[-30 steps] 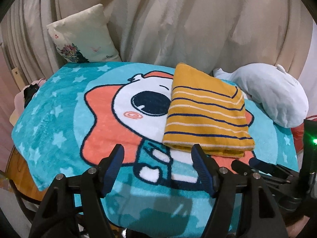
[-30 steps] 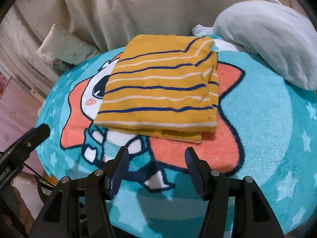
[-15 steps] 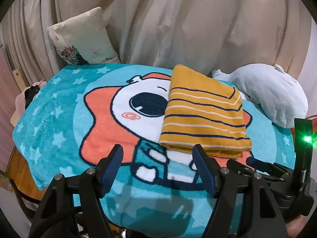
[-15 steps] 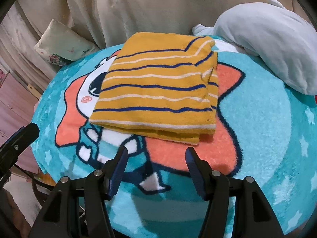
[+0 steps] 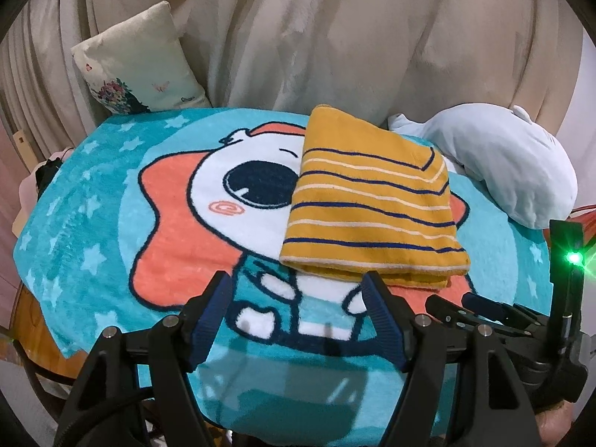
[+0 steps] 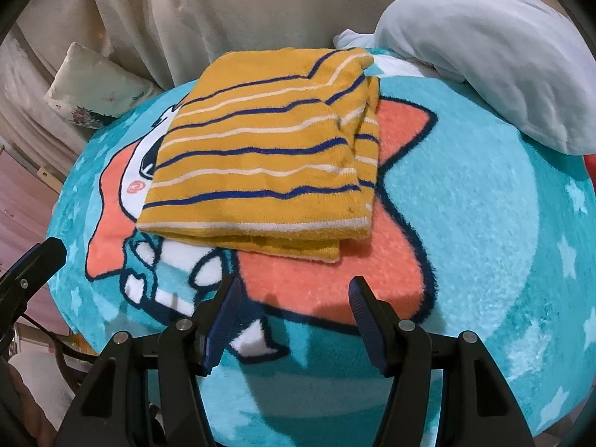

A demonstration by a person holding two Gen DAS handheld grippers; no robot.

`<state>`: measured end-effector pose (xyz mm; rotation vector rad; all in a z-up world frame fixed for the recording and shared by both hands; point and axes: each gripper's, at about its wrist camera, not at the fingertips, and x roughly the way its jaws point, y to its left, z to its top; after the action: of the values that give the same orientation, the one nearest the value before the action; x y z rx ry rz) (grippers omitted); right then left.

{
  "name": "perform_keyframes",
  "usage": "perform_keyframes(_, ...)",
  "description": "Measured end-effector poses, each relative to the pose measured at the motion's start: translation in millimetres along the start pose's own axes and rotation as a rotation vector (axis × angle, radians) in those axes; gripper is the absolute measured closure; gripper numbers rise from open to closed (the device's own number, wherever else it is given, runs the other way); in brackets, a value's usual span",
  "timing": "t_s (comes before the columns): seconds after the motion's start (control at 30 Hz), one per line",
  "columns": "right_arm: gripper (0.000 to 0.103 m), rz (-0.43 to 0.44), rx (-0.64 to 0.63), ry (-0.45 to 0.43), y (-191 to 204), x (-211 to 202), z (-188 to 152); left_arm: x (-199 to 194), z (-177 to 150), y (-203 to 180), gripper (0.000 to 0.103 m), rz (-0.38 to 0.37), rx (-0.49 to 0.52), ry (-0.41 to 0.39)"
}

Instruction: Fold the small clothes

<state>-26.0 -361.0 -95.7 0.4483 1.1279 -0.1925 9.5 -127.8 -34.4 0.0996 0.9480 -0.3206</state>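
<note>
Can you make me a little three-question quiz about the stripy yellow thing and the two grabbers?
1. True or false: the left gripper is squeezing the folded yellow striped garment.
2. What lies right behind the garment, at its far right corner? A) a white plush toy B) a shoe C) a book
3. Fill in: the garment lies on a turquoise ____ with a cartoon character on it.

Key
1. False. Both the left gripper and the right gripper hang open in front of the garment, with nothing between their jaws.
2. A, the white plush toy.
3. Blanket.
</note>
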Motion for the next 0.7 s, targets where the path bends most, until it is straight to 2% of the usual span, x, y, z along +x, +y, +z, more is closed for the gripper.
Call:
perform_keyframes(0.3,0.038,-0.02,-0.026,0.005,5.0,4.6,-0.9,4.4,-2.3,5.0,0.031,-0.008,-0.02,0.019)
perform_keyframes(0.47,0.037,-0.078,-0.087,-0.049,14.0,-3.8,-1.9,3.1,-1.9,5.3,0.031,-0.014,-0.021,0.013)
perform_keyframes(0.7,0.035,-0.114,-0.134,-0.087,20.4,-11.8,-4.6,-5.0,-5.3,2.8,0.031,-0.027,-0.026,-0.015)
